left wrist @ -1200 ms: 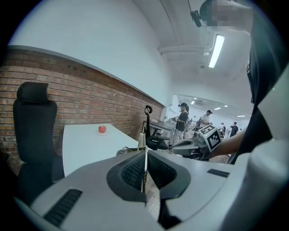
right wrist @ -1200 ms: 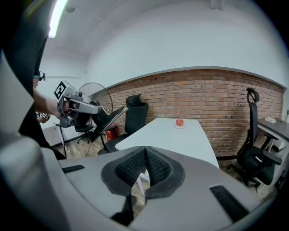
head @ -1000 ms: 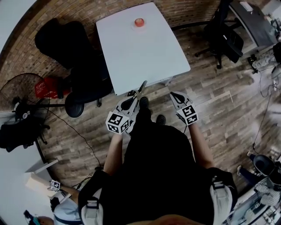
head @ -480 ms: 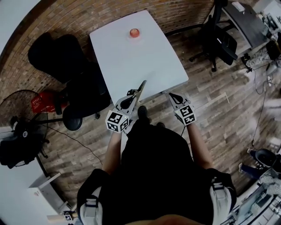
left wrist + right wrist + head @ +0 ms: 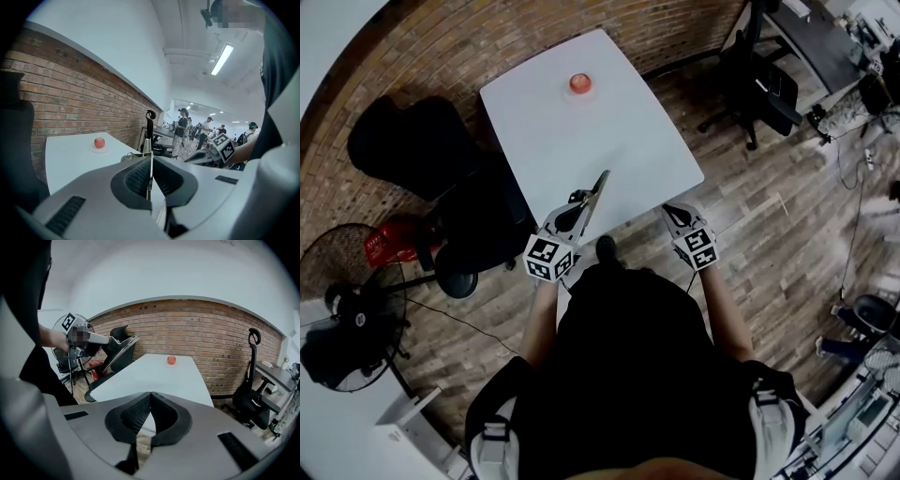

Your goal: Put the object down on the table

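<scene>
My left gripper point(image 5: 584, 199) is shut on a thin flat blade-like object point(image 5: 596, 190), which sticks out forward over the near edge of the white table point(image 5: 619, 159). In the left gripper view the object point(image 5: 149, 154) shows edge-on, clamped between the pads of the left gripper point(image 5: 150, 161). My right gripper point(image 5: 673, 213) hangs at the table's near right edge. In its own view the right gripper point(image 5: 150, 395) is shut with nothing in it. A red apple point(image 5: 579, 82) on a small white plate sits at the far end of the table point(image 5: 154, 373).
Black office chairs point(image 5: 412, 155) stand left of the table, with a red thing point(image 5: 389, 241) and a floor fan point(image 5: 347, 314) beyond. Another black chair point(image 5: 759, 84) and a desk point(image 5: 811, 37) are at the right. Several people point(image 5: 187, 129) stand far off.
The person has stepped closer to the table. Both grippers now reach its near edge, and the held object lies over the tabletop. Neither gripper's jaws have changed.
</scene>
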Demonstrator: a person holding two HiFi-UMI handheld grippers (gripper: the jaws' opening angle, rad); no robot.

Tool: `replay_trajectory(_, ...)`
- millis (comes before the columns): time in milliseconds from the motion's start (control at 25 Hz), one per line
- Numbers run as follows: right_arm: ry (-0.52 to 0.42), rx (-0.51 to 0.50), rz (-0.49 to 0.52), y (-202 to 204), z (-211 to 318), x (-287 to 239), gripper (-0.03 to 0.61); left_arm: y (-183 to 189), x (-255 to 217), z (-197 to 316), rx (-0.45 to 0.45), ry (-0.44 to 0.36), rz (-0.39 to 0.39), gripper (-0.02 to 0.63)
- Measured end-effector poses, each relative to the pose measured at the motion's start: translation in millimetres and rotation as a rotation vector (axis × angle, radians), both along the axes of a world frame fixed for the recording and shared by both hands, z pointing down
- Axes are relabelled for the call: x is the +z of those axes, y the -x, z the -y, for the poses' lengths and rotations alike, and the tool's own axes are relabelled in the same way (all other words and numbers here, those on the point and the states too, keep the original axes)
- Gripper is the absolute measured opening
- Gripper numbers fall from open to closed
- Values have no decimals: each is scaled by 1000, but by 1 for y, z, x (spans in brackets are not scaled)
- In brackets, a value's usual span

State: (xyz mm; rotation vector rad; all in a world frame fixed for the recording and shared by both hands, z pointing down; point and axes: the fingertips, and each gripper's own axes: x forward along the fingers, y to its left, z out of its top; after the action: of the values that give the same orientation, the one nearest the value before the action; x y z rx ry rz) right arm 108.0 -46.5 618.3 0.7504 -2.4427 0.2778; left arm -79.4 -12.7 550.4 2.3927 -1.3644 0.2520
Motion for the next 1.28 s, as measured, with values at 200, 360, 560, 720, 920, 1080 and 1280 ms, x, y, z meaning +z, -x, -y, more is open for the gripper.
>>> replay_trajectory(200,-2,15,-4,22,19,3,-2,16,10,23,32,16,-3,23)
replay_trajectory(360,3,30,-7,38,36,7,-2,28,12,47,61,14,-4,23)
replay_trajectory(560,13,56,-16,57,54,12,-2,44,15,73,107,17,-6,23)
replay_trajectory(720,17,90,-20,70,67,15,-2,54,28,89,154,43,6,23)
replay_trajectory(920,43,111,-28,73,69,21,-2,61,44,106,185,78,17,23)
replay_trajectory(1080,87,121,-39,66,72,34,-2,63,57,117,186,105,26,23)
replay_trajectory(1280,104,83,-37,67,89,38,-2,63,70,134,173,134,44,23)
